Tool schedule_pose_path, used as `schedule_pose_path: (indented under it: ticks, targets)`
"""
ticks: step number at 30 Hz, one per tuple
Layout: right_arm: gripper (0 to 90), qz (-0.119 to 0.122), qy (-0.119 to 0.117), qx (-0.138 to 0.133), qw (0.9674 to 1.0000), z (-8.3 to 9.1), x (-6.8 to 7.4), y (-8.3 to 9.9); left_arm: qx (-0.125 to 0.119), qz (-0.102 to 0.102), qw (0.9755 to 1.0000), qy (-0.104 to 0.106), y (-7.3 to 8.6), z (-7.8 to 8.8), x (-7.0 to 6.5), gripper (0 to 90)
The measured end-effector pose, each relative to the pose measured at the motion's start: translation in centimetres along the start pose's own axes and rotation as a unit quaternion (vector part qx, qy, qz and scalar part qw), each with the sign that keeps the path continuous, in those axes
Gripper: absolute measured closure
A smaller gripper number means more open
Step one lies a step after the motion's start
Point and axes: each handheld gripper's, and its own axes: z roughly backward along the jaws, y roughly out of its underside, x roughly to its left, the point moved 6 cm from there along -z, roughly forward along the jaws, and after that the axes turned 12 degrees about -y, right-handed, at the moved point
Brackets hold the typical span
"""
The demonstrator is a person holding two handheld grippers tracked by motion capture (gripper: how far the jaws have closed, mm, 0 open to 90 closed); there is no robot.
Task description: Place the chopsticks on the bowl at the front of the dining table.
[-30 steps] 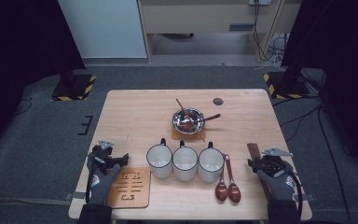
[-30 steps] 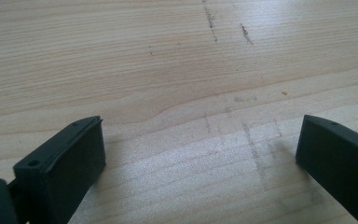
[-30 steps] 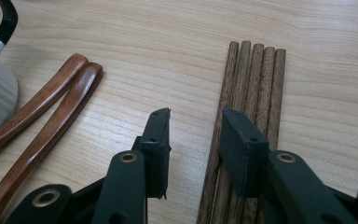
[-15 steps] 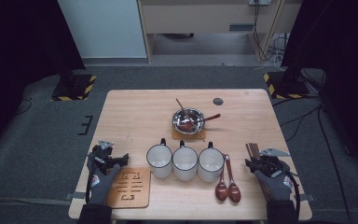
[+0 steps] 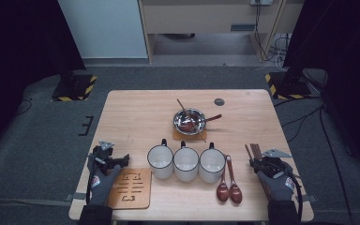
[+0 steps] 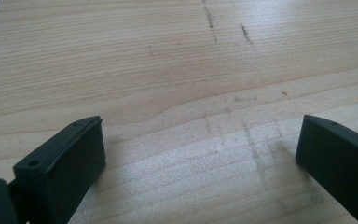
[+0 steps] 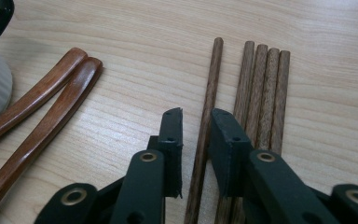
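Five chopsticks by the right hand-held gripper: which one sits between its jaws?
The lone chopstick, lying apart on the spoon side of the other four, which lie packed together. The right hand-held gripper has just been closing its jaws around it; a small gap remains each side.

Evenly lit table (image 5: 136,112), dark surroundings, soft high view

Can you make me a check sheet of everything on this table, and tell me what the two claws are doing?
Surface: wooden table, faint scuff marks.
Job's things: five chopsticks lie flat; one chopstick lies apart from the other four.
Clutter: three mugs, two wooden spoons, metal bowl on a coaster, slotted trivet.
Grippers: right claw has been closing, its jaws either side of the single chopstick, small gaps visible; left claw open over bare wood.
Cables: some on the floor.
Surroundings: grey carpet, striped stand bases.
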Motion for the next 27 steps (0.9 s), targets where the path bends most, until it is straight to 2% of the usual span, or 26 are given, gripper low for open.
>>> schedule_pose_path:
  ticks: [7,11,20,27]
  targets:
    - [83.1,0.001,0.000,0.006,1.0000,-0.1,0.0,0.2,0.000,0.000,1.0000,0.000,0.0,0.0,0.0,0.2]
    - [84.0,0.003,0.002,0.005,1.0000,-0.3,0.1,0.2,0.000,0.000,1.0000,0.000,0.0,0.0,0.0,0.2]
    - [84.0,0.008,-0.003,0.004,1.0000,-1.0,1.1,-0.2,0.000,0.000,1.0000,0.000,0.0,0.0,0.0,0.2]
    - [79.5,0.005,-0.005,-0.008,0.9999,-0.6,1.0,-0.1,0.000,0.000,1.0000,0.000,0.0,0.0,0.0,0.2]
